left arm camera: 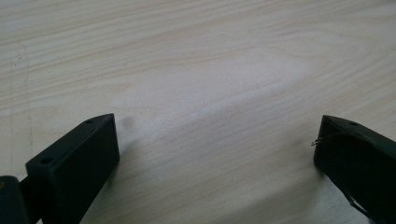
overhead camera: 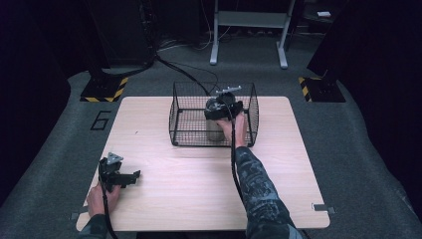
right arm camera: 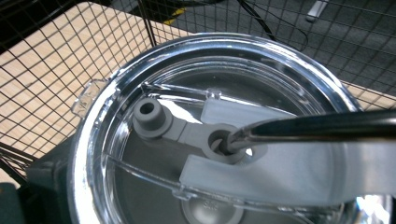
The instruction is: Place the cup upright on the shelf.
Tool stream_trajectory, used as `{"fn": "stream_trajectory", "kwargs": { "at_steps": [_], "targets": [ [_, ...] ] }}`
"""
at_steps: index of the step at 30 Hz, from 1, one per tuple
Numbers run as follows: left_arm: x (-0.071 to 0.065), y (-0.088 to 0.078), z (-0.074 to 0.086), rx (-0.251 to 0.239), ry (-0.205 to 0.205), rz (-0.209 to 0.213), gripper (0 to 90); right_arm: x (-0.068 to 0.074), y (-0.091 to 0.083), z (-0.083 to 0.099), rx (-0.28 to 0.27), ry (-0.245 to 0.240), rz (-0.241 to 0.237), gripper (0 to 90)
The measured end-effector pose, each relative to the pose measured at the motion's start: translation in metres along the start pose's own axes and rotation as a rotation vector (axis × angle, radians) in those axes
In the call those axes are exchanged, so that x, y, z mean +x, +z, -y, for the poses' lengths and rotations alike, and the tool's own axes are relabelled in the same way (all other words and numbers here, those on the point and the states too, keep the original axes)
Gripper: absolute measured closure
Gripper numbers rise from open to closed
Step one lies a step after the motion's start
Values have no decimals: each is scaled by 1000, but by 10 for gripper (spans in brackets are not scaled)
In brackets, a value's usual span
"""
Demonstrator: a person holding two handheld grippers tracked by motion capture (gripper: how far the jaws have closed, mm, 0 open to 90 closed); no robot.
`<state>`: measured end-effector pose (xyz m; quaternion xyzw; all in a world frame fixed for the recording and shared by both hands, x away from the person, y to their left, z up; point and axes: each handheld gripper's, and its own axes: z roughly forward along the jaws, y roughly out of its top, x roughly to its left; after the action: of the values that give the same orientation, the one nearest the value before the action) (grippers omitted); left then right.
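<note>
A black wire basket [overhead camera: 182, 97] stands at the back middle of the light wooden table [overhead camera: 199, 189]. Inside it is a steel tumbler [overhead camera: 214, 131], upright, with my right gripper [overhead camera: 224, 107] on its top, shut on it. In the right gripper view I look down on the tumbler's clear lid [right arm camera: 154, 65] from very close. A metal straw [right arm camera: 317, 130] enters the hole of the grey stopper [right arm camera: 149, 119], and a dark jaw lies against the lid's left side. My left gripper [overhead camera: 131, 177] rests at the front left of the table, open [left arm camera: 217, 135], with bare wood [left arm camera: 210, 56] between its jaws.
The basket's wire walls [right arm camera: 56, 70] close in around the tumbler on all sides. Small metal clips [overhead camera: 323, 207] sit at the table's front corners. Beyond the table are grey carpet, a floor mark "6" [overhead camera: 101, 120], striped stand bases [overhead camera: 105, 89] and a metal frame [overhead camera: 249, 35].
</note>
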<state>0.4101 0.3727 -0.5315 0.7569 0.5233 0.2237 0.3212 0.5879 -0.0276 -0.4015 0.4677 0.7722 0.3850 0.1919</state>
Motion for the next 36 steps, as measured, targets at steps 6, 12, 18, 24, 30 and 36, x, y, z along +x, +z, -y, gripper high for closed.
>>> {"fn": "stream_trajectory", "kwargs": {
  "at_steps": [6, 12, 18, 24, 30, 36],
  "targets": [
    [0, 1, 0, -8, -2, -6, 1, 0, -8, -2, 44, -9, -34, 0],
    [0, 0, 0, 6, 8, 1, 1, -7, -30, 2, 25, 2, -56, 0],
    [-1, 1, 0, -11, -7, -5, 1, -12, -62, 7, -9, -7, -98, 0],
    [0, 1, 0, -8, 1, -2, 1, -13, -96, 15, -10, -44, -123, 0],
    [0, 0, 0, -3, 1, 0, 1, -18, -123, 26, 5, -62, -143, 0],
    [0, 0, 0, -3, 0, 0, 1, -24, -143, 41, 0, -94, -128, 0]
  ]
}}
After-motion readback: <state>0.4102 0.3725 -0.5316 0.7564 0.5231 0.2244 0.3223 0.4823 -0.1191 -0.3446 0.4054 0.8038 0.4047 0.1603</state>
